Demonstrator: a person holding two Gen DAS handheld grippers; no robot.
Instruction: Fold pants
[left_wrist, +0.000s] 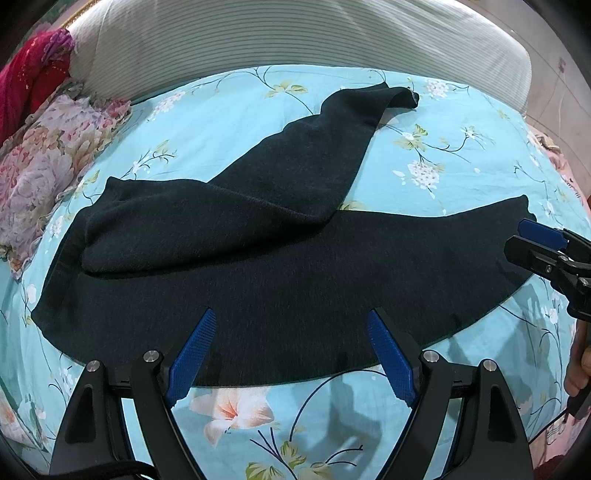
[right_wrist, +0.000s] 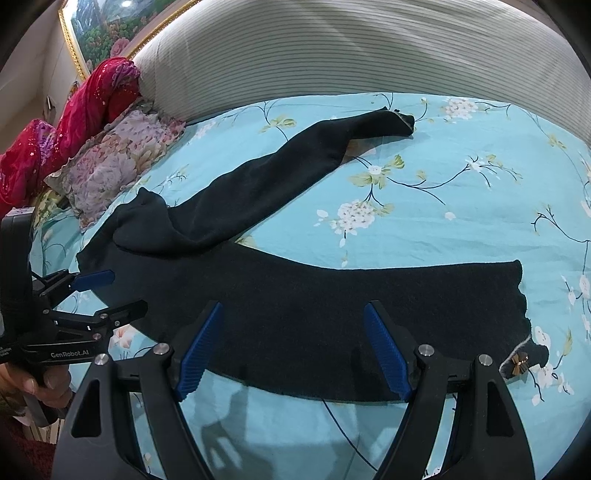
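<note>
— Pants (left_wrist: 280, 280), where are they lying?
— Dark knit ones, spreading flat on the turquoise floral bedsheet (left_wrist: 461, 147); one leg is running along the near edge toward the right, the other is angling away toward the ribbed headboard (left_wrist: 295, 33), its upper part bunching over the waist area.
— And the left gripper (left_wrist: 291, 343)?
— Hovering low over the near leg, blue-padded fingers (left_wrist: 195, 350) standing wide apart, gripping nothing.
— The right gripper (right_wrist: 295, 343)?
— Likewise spread wide above the same leg, closer to the cuff, where a small bow trim (right_wrist: 519, 365) is showing. Whether either is touching the cloth, I cannot tell.
— Anything else around?
— A flowered pillow (right_wrist: 110, 162) is sitting at the left by the headboard, red sequined fabric (right_wrist: 92, 96) is piling behind it, and a gilt-framed picture (right_wrist: 110, 22) is hanging above
</note>
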